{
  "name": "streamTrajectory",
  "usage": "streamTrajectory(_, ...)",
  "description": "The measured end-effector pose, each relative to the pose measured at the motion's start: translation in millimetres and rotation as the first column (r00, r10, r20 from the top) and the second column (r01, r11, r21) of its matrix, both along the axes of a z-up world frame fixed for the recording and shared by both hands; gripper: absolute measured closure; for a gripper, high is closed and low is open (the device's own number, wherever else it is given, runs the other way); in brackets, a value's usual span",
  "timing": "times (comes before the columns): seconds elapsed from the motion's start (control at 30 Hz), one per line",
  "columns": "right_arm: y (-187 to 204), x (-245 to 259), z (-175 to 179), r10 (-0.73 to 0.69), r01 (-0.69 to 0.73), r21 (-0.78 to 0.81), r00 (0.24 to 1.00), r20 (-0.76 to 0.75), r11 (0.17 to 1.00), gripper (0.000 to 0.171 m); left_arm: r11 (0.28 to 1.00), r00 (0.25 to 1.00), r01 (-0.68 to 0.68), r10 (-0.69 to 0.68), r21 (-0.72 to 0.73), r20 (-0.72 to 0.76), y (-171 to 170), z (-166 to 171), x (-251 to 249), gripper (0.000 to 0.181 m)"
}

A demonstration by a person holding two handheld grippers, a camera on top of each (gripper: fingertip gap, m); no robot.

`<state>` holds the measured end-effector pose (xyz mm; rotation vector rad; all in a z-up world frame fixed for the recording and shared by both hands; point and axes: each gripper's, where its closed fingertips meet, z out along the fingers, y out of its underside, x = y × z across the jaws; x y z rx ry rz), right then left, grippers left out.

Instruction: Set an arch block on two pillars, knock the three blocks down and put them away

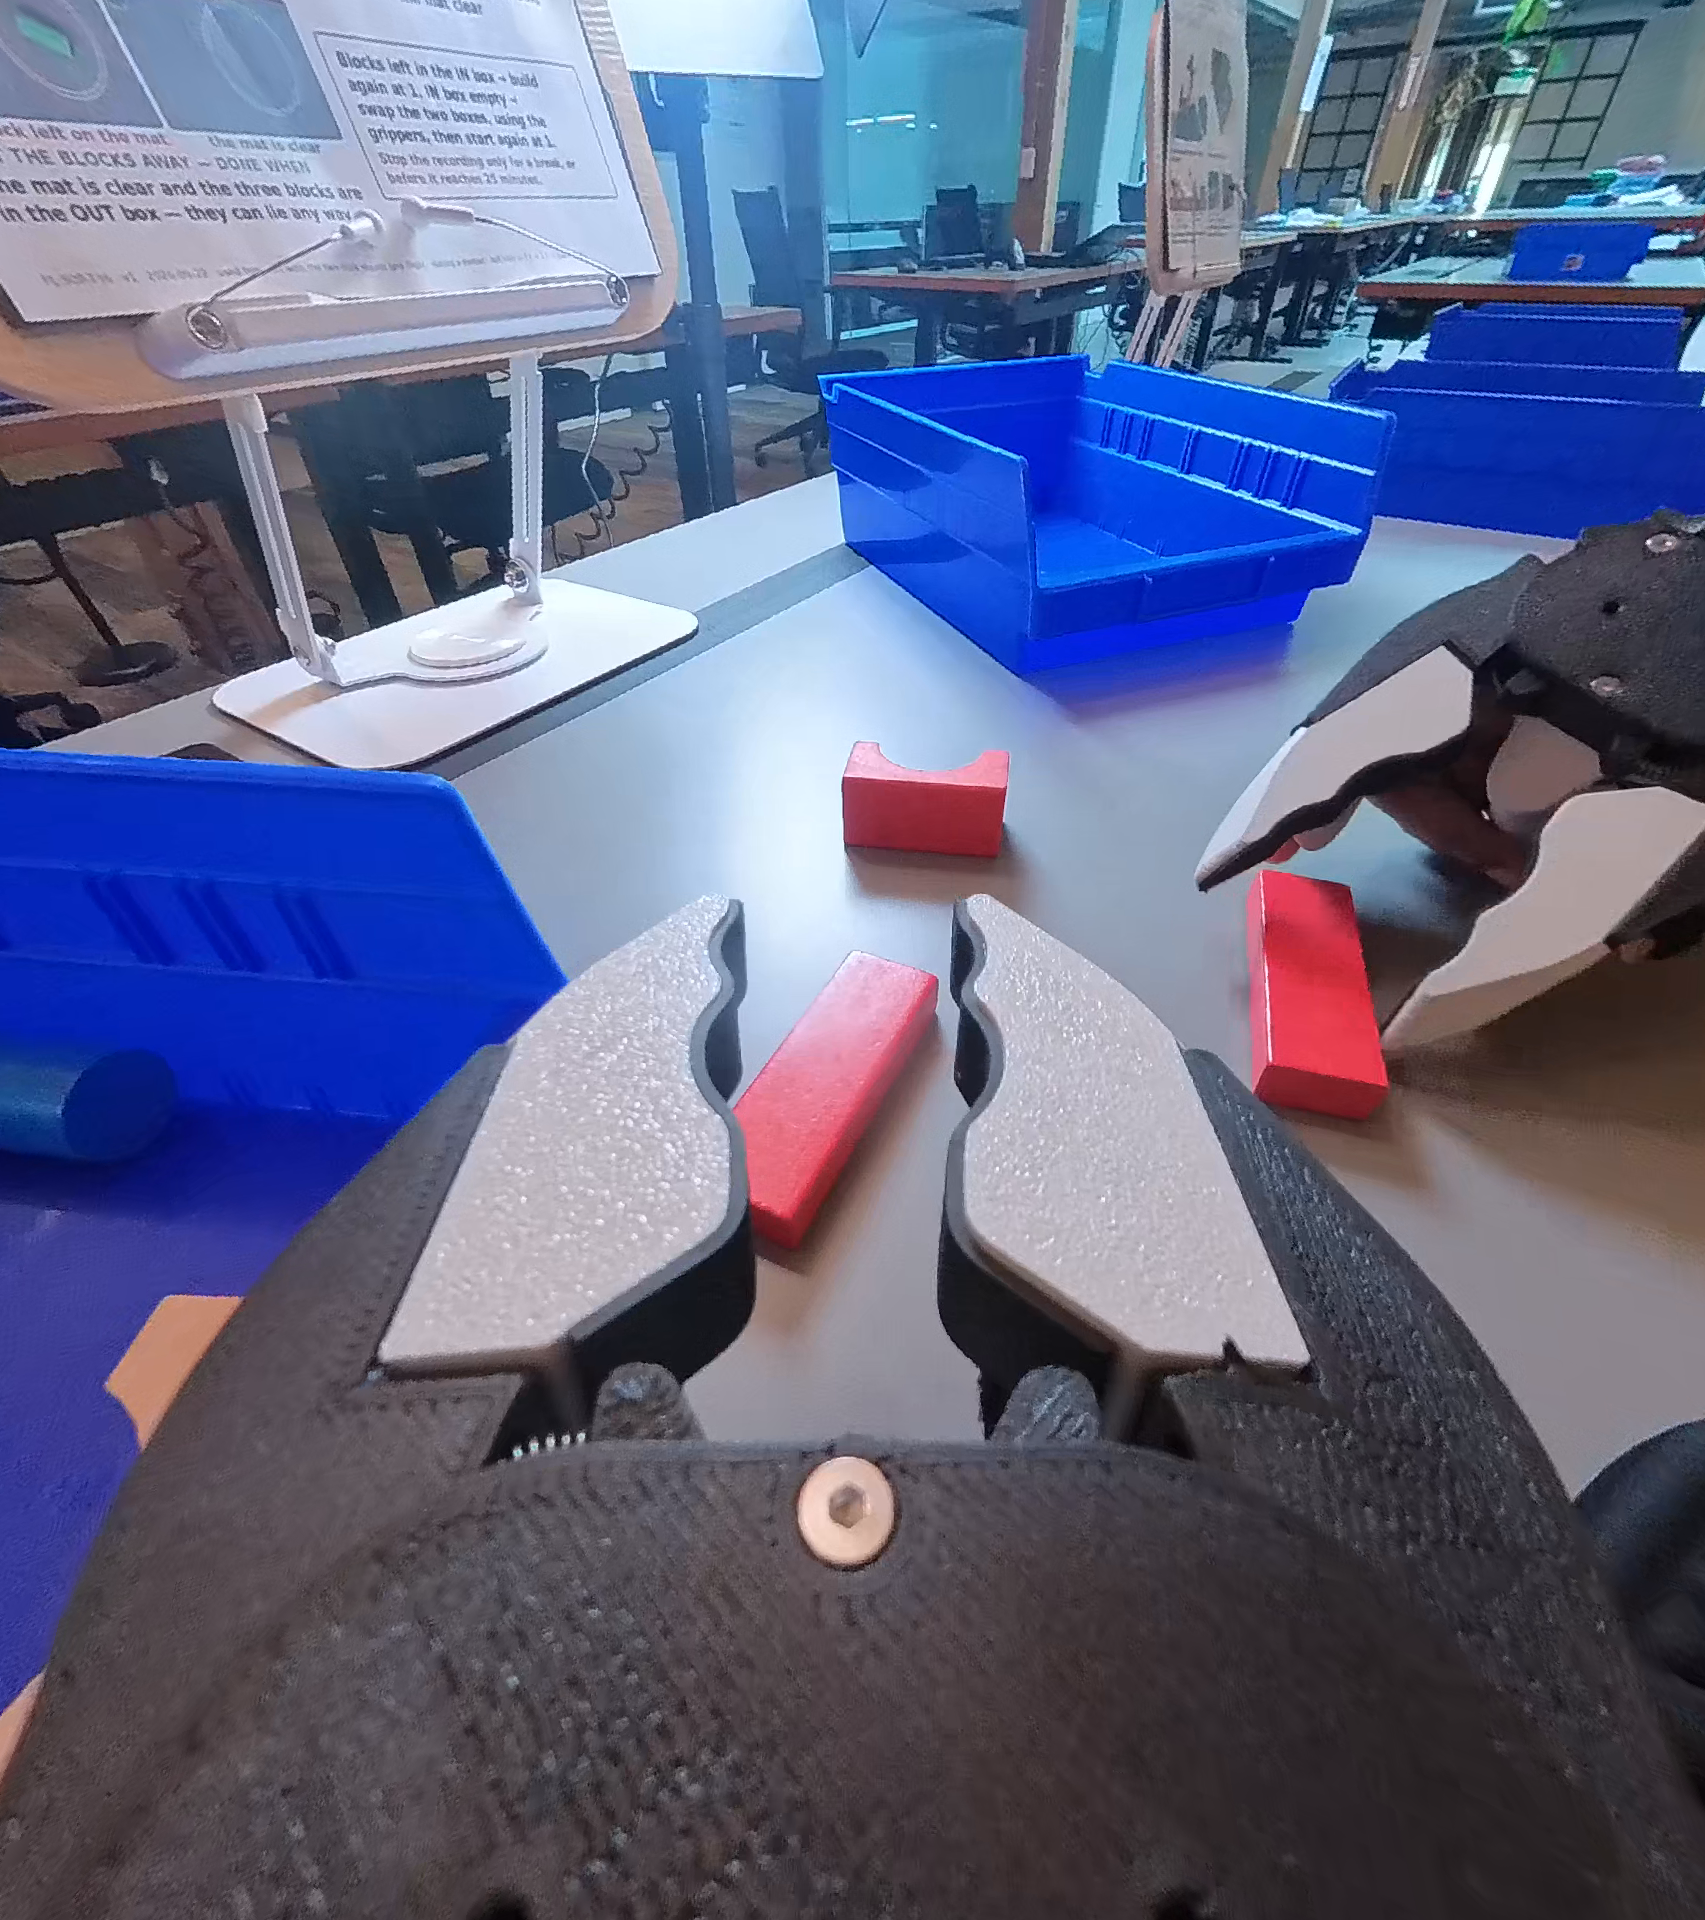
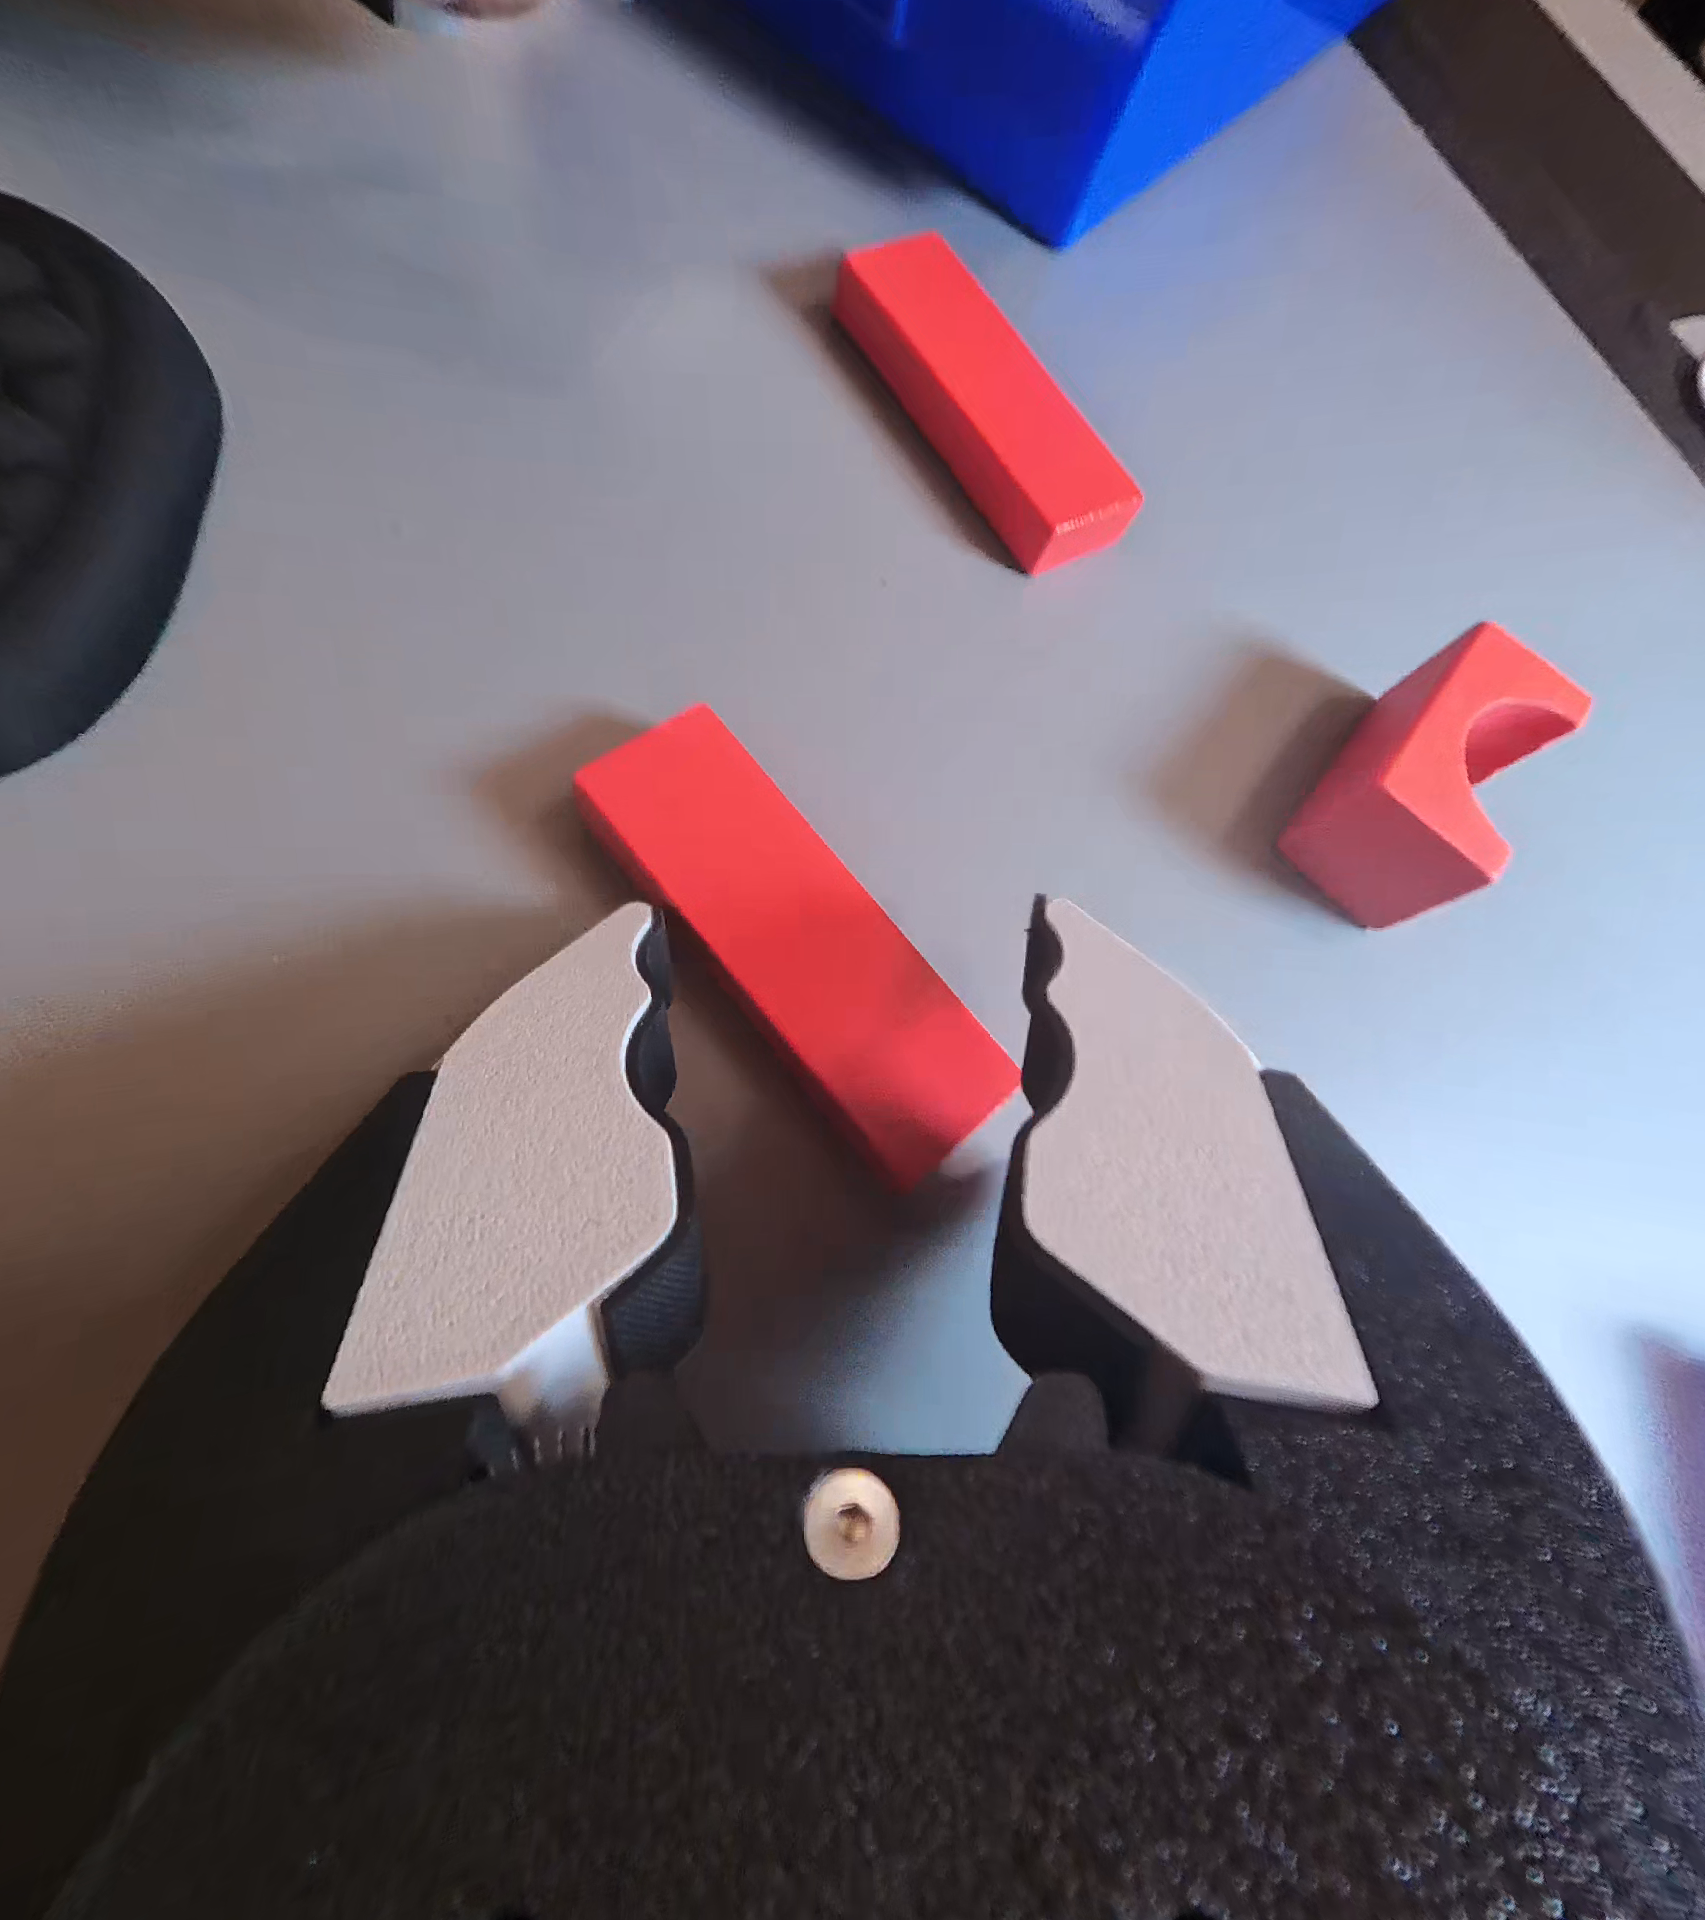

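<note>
Three red blocks lie flat on the grey table top (image 1: 682,790). The arch block (image 1: 924,800) rests with its notch up; it also shows in the right wrist view (image 2: 1430,779). One pillar (image 1: 832,1096) shows between the fingers of my open left gripper (image 1: 848,914), which is empty. In the right wrist view this pillar (image 2: 983,400) lies alone with no finger beside it. My right gripper (image 2: 846,909) is open, low over the table, astride the near end of the other pillar (image 2: 796,935). The left wrist view shows that gripper (image 1: 1295,956) and pillar (image 1: 1310,997) too.
An empty blue bin (image 1: 941,520) stands at the back. A second blue bin (image 1: 204,894) at the left holds a blue cylinder (image 1: 27,1112). A white document stand (image 1: 453,665) is at the back left. A black padded shape (image 2: 17,468) shows at the left edge. About 15 cm separates my left fingertips from my right. To the arch block (image 1: 924,800): right tips about 10 cm, left tips about 15 cm. The right camera catches it too, in the right wrist view (image 2: 1413,721).
</note>
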<state>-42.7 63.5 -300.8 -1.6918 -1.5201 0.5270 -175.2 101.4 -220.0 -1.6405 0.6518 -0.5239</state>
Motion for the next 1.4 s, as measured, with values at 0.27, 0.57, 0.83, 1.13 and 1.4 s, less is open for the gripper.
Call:
streamTrajectory(0.27,-15.2,15.0,-6.1,0.158,-0.155,-0.074,0.987,0.039,0.985,0.135,0.998,0.998,0.061,-0.061,-0.028,0.001,-4.5,-7.5,9.9,0.145)
streamTrajectory(0.57,-20.3,12.4,-5.8,0.169,-0.167,-0.028,0.984,0.058,0.985,0.137,0.997,0.997,0.075,-0.076,-0.032,-0.007,-6.0,-10.6,13.6,0.145)
streamTrajectory(0.83,-9.2,14.0,-2.5,0.123,-0.125,0.032,0.991,0.061,0.992,0.138,0.996,0.997,0.07,-0.071,-0.047,-0.025,-4.2,-17.6,14.3,0.147)
streamTrajectory(1.13,11.6,21.0,13.4,0.034,-0.035,0.071,0.999,0.009,0.997,0.139,0.996,0.997,0.067,-0.069,-0.056,-0.044,-2.6,-23.2,14.6,0.148)
streamTrajectory(1.4,85.7,92.0,110.3,-0.303,0.393,0.215,0.883,-0.357,0.894,0.171,0.997,0.997,0.062,-0.064,-0.054,-0.04,-1.5,-23.6,13.9,0.149)
